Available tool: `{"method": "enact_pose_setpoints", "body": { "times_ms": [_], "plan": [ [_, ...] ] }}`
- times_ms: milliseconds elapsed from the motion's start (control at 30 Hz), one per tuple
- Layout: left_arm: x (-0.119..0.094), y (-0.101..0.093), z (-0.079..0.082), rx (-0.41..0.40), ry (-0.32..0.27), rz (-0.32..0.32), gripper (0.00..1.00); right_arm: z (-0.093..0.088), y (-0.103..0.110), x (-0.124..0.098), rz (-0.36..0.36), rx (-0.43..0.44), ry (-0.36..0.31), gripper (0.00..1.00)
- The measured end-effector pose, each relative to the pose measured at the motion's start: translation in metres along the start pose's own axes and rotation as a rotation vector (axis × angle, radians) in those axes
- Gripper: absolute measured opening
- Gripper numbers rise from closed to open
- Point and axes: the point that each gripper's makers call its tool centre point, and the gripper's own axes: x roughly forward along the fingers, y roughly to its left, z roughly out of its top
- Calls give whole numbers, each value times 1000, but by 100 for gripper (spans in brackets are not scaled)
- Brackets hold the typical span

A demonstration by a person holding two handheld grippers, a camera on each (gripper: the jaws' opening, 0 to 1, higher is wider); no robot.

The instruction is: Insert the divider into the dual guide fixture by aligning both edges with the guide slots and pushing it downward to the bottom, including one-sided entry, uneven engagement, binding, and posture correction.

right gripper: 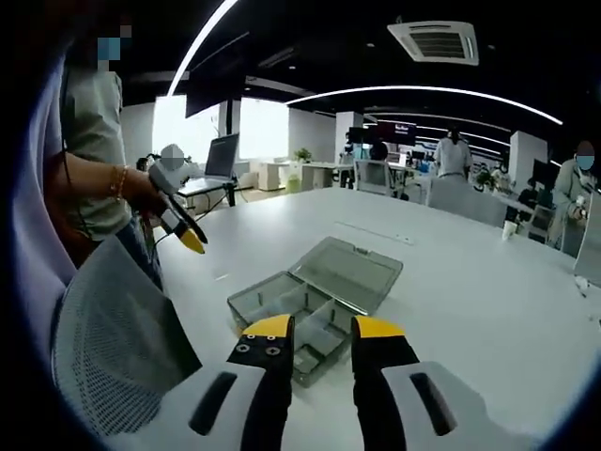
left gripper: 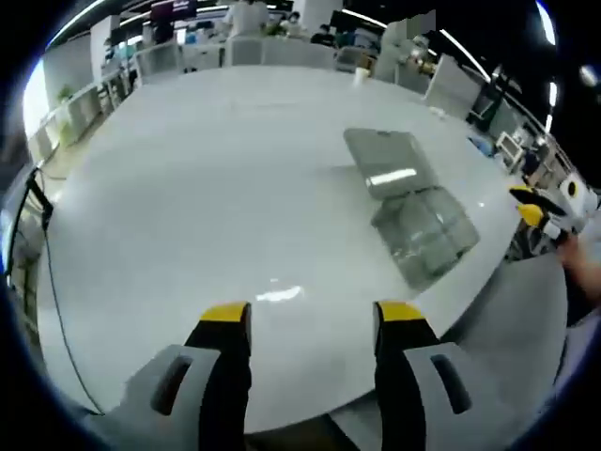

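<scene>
A: Left gripper view. The left gripper (left gripper: 312,315) hangs over the near edge of the white surface (left gripper: 207,188), yellow-tipped fingers (left gripper: 225,315) spread well apart, nothing between them.

B: And the task's thing?

A: A clear plastic box (left gripper: 427,230) lies open near the right-hand edge of the surface, its lid (left gripper: 387,160) folded flat beside it on the surface. The divider itself I cannot make out in the box; too blurred.

B: Right gripper view?

A: The right gripper (right gripper: 322,329) hovers just over the same box (right gripper: 296,319), fingers (right gripper: 268,329) apart with a clear gap, holding nothing. The box sits at the near edge of the surface (right gripper: 470,282); inner walls split it into several compartments. Its lid (right gripper: 347,272) lies open on the far side.

B: Anything else in frame?

A: The left gripper (right gripper: 183,230) shows at the left of this view, held in a person's hand (right gripper: 146,193), off the surface edge, yellow tip pointing down. Whether its fingers are apart cannot be told from here. A grey mesh chair back (right gripper: 113,329) stands below it. A laptop (right gripper: 221,155) sits on a desk behind, and people stand among desks in the background.
</scene>
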Motion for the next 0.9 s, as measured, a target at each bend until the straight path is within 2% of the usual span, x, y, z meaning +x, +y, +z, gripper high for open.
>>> {"method": "enact_pose_setpoints", "body": {
  "times_ms": [67,100,200,267,400,600,767,900],
  "plan": [
    [11,3,-1,-19,33,2,53,0,0,0,4,7,-1,19],
    [14,5,-6,-55,64,16,53,0,-1,1,1,6,3,19],
    [25,6,-6,-84,93,27,54,1,-1,1,2,4,-3,18],
    [30,11,-7,-57,122,59,56,1,-1,1,1,3,-2,18],
    [36,15,-6,-91,158,85,55,1,-3,1,-2,0,-2,17],
    [43,26,-4,-95,199,135,55,2,-4,2,-7,1,-3,16],
    [51,29,-8,-105,255,159,55,2,-4,2,-5,-2,-4,16],
    [55,30,-9,-90,276,186,55,2,-4,2,-7,3,-3,16]
  ]
}}
